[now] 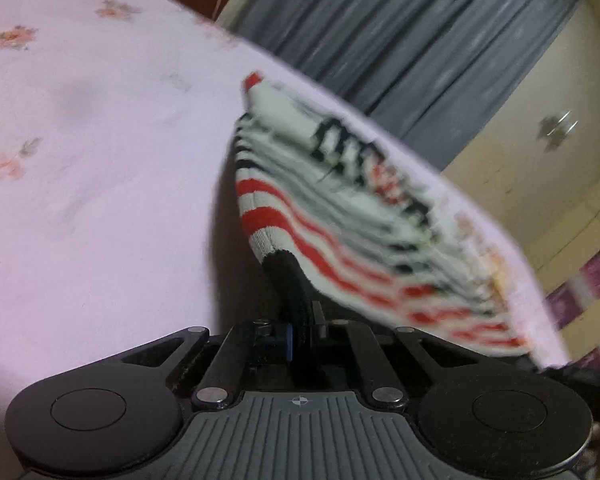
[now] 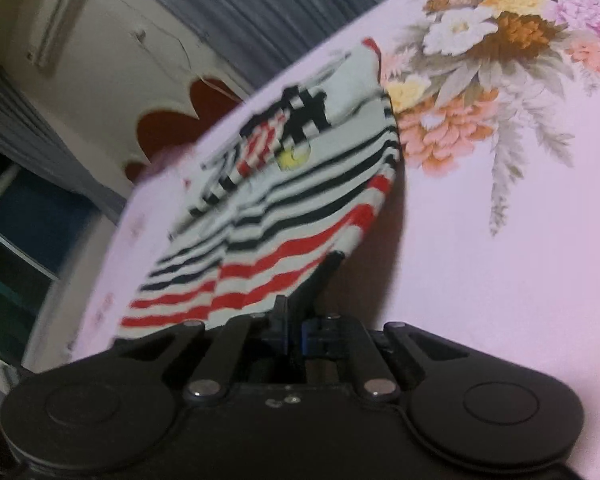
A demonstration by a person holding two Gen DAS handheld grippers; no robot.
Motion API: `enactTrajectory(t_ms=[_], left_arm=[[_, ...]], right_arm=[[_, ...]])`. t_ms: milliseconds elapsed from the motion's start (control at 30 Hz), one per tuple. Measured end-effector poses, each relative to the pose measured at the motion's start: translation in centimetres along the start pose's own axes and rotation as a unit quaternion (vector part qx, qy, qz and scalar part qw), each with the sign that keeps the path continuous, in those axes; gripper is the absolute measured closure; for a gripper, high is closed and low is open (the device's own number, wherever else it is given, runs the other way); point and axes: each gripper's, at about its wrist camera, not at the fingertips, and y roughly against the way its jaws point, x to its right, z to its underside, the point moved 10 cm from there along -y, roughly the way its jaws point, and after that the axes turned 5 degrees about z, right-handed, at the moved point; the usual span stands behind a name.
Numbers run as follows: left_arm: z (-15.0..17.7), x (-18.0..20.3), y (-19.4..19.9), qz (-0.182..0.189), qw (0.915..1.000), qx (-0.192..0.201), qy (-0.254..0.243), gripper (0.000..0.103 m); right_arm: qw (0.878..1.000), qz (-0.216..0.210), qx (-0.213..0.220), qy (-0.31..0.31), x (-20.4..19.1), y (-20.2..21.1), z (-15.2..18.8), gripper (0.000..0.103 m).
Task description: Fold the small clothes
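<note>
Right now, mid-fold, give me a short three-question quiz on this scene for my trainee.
1. True or false: both grippers are shut on the striped garment.
2. Multiple choice: the garment hangs above A) a wooden floor, B) a pink floral sheet, C) a metal tray.
3. Fill in: the left gripper pinches the garment at its ______ edge band.

Key
1. True; the right gripper also grips its hem.
2. B
3. black
</note>
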Motion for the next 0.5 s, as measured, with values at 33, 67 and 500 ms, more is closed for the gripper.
enactTrajectory(t_ms=[33,67,500], left_arm=[[0.6,-0.7,-0.9,-0.018,0.9997,-0.018,0.002,0.097],[0.9,-1.0,-1.4,-0.017,0.9997,-0.015,0.012,0.097],[-9.2,2.6,1.1,0.039,0.9931,0.100,0.047,0.097]], right_arm=[[1.000,0.011,-0.011,0.000,0.7,-0.5,0.2,0.097],[0.999,0.035,-0.035,0.002,1.6,-1.6,0.8,0.097],[0.998,-0.022,0.049,0.013,-3.1,-0.6,-8.2,0.098]])
